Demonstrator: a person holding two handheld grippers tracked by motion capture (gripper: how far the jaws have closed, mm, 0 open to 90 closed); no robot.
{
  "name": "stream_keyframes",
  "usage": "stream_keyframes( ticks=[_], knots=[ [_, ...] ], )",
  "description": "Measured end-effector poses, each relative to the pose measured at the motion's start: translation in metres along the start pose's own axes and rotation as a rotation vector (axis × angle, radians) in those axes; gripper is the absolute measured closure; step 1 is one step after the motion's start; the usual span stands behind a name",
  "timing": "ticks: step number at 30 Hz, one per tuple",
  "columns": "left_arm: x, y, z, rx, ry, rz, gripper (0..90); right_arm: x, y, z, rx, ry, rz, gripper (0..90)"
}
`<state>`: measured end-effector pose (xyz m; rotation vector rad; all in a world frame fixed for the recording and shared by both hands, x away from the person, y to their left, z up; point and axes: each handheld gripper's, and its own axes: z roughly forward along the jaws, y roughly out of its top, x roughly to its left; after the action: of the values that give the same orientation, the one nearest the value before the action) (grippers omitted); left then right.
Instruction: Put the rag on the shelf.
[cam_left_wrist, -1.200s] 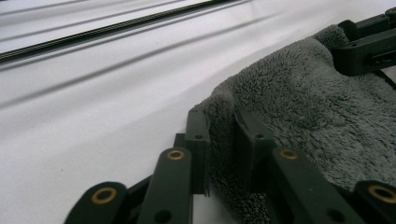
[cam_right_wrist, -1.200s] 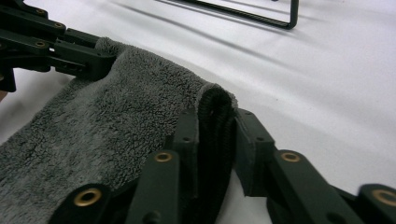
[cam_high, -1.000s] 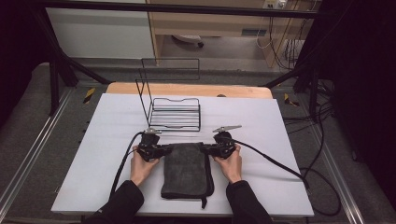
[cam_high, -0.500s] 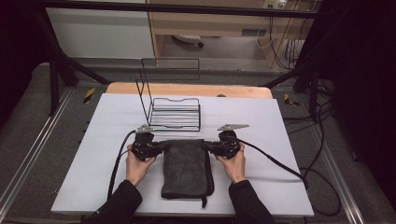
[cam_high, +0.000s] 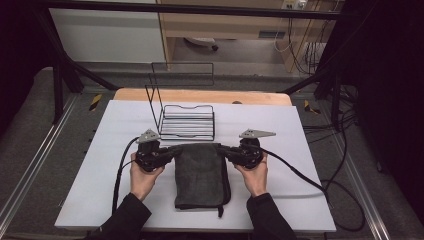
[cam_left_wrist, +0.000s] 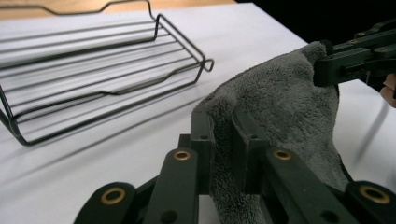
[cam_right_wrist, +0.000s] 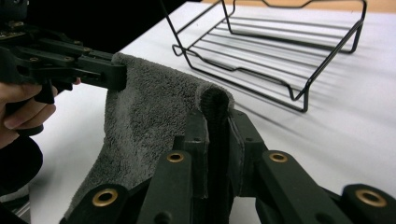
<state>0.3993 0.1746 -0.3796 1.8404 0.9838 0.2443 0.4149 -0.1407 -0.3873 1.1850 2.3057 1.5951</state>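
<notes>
A dark grey folded towel (cam_high: 200, 175) lies lengthwise on the white table (cam_high: 300, 150), its far edge raised and stretched between both grippers. My left gripper (cam_high: 175, 149) is shut on the far left corner. In the left gripper view the pile is pinched between the left gripper's (cam_left_wrist: 223, 123) jaws, and the towel (cam_left_wrist: 280, 107) runs across to the right gripper (cam_left_wrist: 327, 65). My right gripper (cam_high: 225, 149) is shut on the far right corner. The right gripper view has the rolled hem clamped in the right gripper (cam_right_wrist: 215, 119), with the towel (cam_right_wrist: 144, 107) and left gripper (cam_right_wrist: 112, 74) beyond.
A black wire rack (cam_high: 187, 122) with a tall back frame stands just beyond the towel's raised edge; it is also close ahead as the rack (cam_left_wrist: 93, 56) and rack (cam_right_wrist: 280, 46). Cables trail from both grippers across the table. A wooden strip (cam_high: 200, 95) borders the far side.
Both hands have moved slightly apart and away from the person, drawing the towel's far edge taut and a little nearer the rack. Both grips have held.
</notes>
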Motion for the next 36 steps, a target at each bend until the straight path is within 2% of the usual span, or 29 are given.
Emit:
stream_keyframes(
  ticks=[5,10,16,36],
  knots=[
    [-0.01,0.006,-0.009,-0.036,0.015,0.044,79.8,0.005,0.006,-0.009,-0.037,0.004,-0.014,80.2],
    [-0.017,0.012,-0.019,-0.078,0.007,0.05,79.9,0.012,0.012,-0.02,-0.08,0.011,-0.038,80.2],
    [-0.026,0.018,-0.03,-0.116,0.016,0.082,79.9,0.022,0.019,-0.03,-0.123,0.006,-0.073,80.3],
    [-0.039,0.032,-0.054,-0.222,0.012,0.108,79.9,0.046,0.033,-0.052,-0.24,-0.004,-0.154,80.4]
  ],
)
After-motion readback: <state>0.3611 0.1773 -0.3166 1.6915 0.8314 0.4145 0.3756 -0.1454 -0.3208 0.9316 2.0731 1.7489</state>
